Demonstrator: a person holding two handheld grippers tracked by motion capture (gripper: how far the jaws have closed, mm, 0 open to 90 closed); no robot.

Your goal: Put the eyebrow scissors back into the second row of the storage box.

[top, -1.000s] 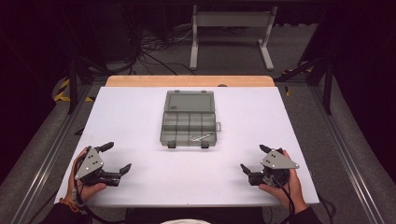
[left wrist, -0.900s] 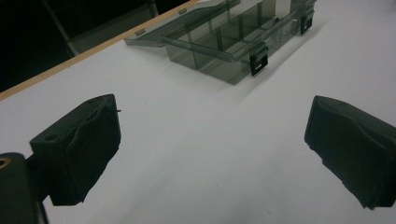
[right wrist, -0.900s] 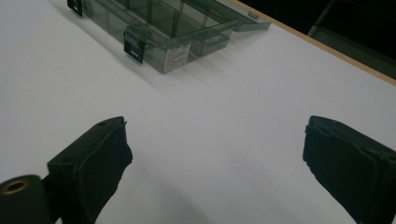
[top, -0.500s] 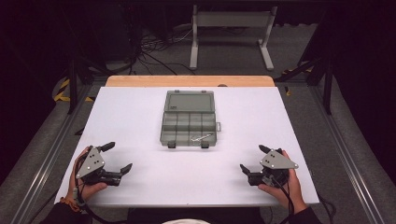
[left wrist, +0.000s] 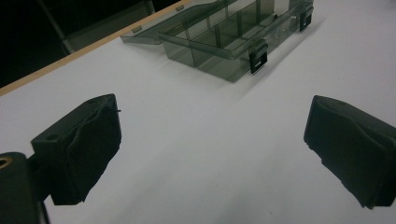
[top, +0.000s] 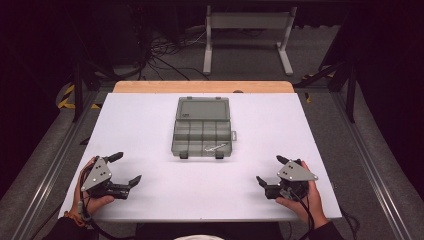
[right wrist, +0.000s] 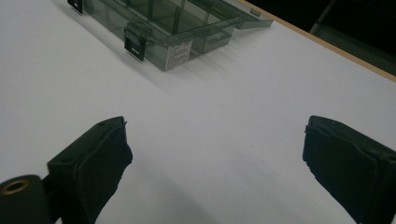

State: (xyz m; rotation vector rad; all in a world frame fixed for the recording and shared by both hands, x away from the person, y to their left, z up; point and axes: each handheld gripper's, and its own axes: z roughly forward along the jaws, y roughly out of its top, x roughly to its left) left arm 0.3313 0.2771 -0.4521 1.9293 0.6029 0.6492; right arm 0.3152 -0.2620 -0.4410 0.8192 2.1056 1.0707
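A smoky transparent compartment box (top: 202,128) lies open in the middle of the white table (top: 150,125), its lid folded back toward the far side. A small slim object (top: 216,147) rests in a front compartment. My left gripper (top: 125,169) sits at the near left, open and empty, held by a hand. My right gripper (top: 271,171) sits at the near right, also open and empty. In the left gripper view the box (left wrist: 233,37) lies ahead of the spread gripper (left wrist: 212,154). In the right gripper view the box (right wrist: 168,28) is ahead to the left of the gripper (right wrist: 215,172).
A bare wooden strip (top: 202,86) edges the table's far side. Beyond it a metal stand (top: 247,35) and cables (top: 160,47) lie on the dark floor. Metal rails (top: 370,165) run along both sides of the table.
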